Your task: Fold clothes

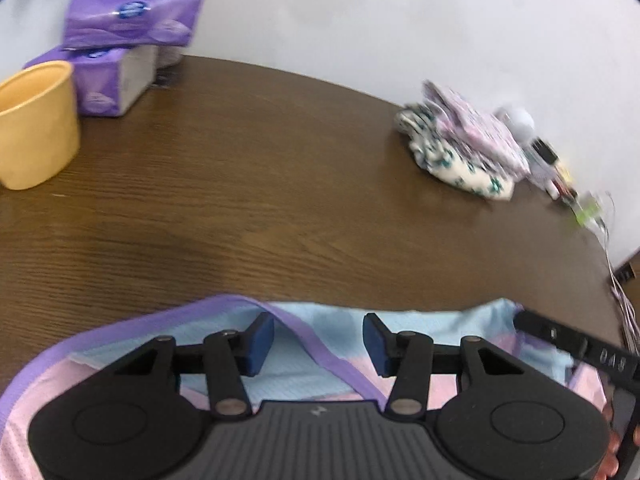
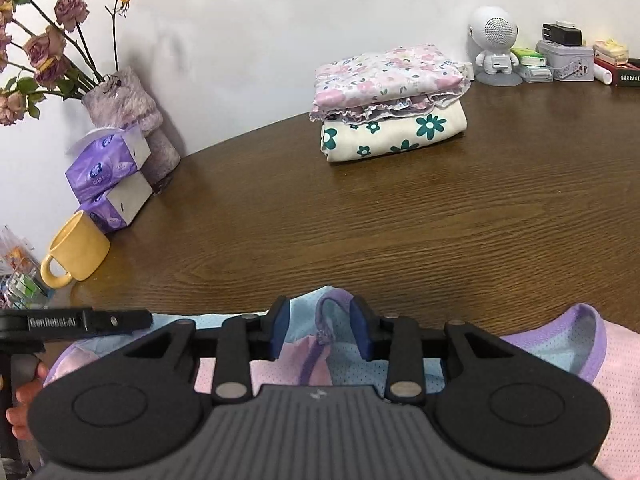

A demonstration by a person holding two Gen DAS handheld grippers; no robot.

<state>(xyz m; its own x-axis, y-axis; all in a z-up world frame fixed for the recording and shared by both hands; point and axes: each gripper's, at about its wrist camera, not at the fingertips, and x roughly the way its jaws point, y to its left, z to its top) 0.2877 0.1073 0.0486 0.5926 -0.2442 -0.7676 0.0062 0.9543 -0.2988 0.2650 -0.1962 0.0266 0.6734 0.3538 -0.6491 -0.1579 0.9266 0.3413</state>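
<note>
Mesh garment (image 1: 312, 364) in pink and pale blue, trimmed with purple, is spread at the near edge of the bench (image 2: 360, 220). The left gripper (image 1: 318, 344) is held with fingers apart over a purple band; the right gripper (image 2: 322, 330) fingers straddle a raised fold, contact unclear. Open wood is seen ahead. Two folded garments (image 2: 388, 100) are stacked at the far edge.
</note>
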